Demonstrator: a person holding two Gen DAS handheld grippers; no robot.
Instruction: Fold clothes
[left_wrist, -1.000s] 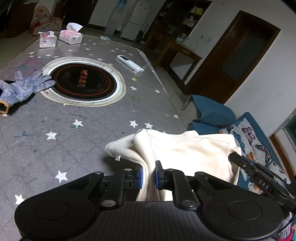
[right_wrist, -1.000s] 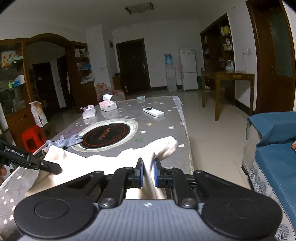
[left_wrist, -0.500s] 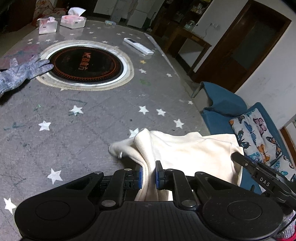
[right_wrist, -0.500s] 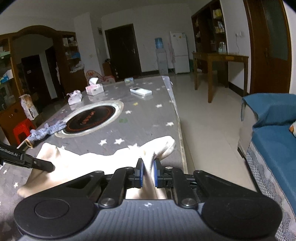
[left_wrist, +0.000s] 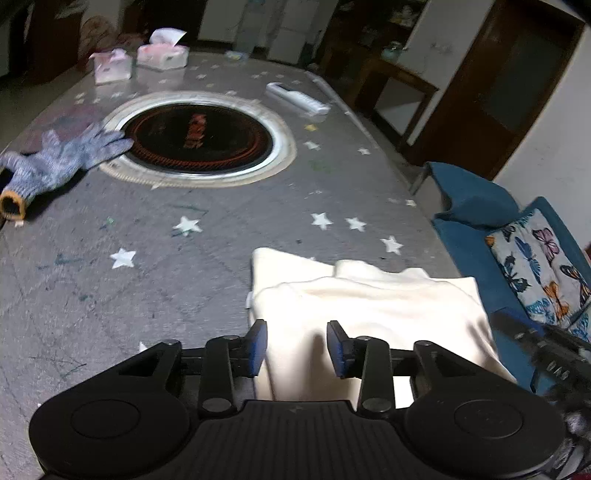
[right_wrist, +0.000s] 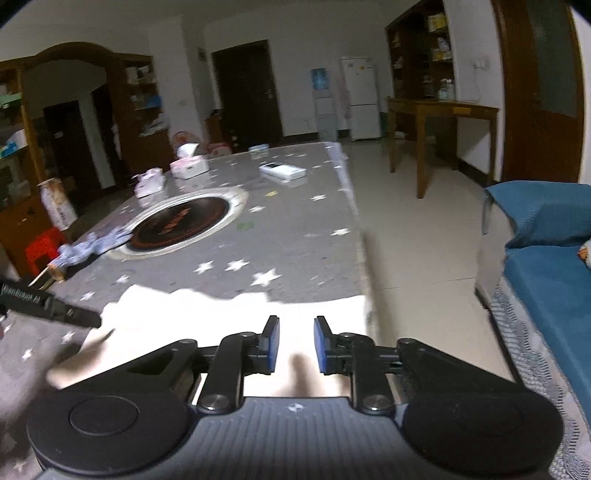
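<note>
My left tongs (left_wrist: 296, 345) are standing well open with nothing between the blue pads, and my right tongs (right_wrist: 296, 345) are gaping a little less wide, also gripping nothing; the cream garment (left_wrist: 369, 317) is lying loose under both, so I am judging that a fold is set down and I am holding clear so as not to drag it out of shape. The garment is resting at the near right corner of the table (left_wrist: 221, 240), stacked in layers, with an upper layer lying over a lower one that is peeking out along the far edge. In the right view its right side is reaching the table's edge, and I cannot tell whether any cloth is hanging over. I am keeping both tongs low and straddling the near hem, one toward each side, which looks to me like the right spacing for pinching two corners for another fold or for pressing the stack flat. Part of the other tool is showing at the frame edge in each view, close beside the cloth. Farther out, a grey knit glove (left_wrist: 62, 162) is lying with its fingertips touching the rim of the round black burner (left_wrist: 199, 138) set in the middle of the table. Beyond it, a white remote (left_wrist: 297, 98) and two tissue boxes (left_wrist: 162, 55) are sitting well apart from my work, and a blue sofa (right_wrist: 546, 266) is standing off to the right.
</note>
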